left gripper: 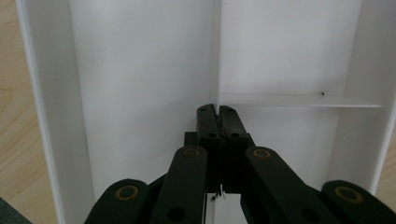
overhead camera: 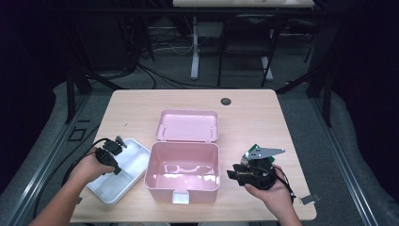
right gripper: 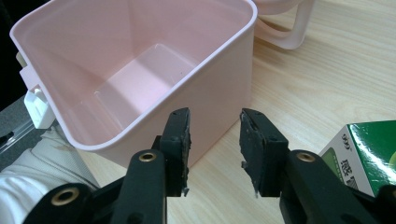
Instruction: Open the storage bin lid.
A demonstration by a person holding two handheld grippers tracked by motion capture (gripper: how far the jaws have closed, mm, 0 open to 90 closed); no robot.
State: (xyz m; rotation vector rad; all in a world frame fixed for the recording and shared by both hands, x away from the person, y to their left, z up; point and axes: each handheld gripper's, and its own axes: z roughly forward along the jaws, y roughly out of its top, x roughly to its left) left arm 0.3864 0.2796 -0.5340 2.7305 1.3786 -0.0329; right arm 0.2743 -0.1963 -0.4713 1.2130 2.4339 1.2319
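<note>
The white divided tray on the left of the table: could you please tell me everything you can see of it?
The white tray is a shallow rectangle, seemingly of smooth plastic, with low walls and thin partitions that split it into one long compartment and smaller ones. It holds nothing. It lies flat and askew on the wooden table, just left of the open pink box; whether they touch is unclear. The left gripper, jaws shut, points down into it at a partition; whether it grips that partition I cannot tell.

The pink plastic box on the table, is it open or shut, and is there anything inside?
Open and empty. The pink plastic box has its lid folded back flat behind it, and its bare bottom shows.
</note>
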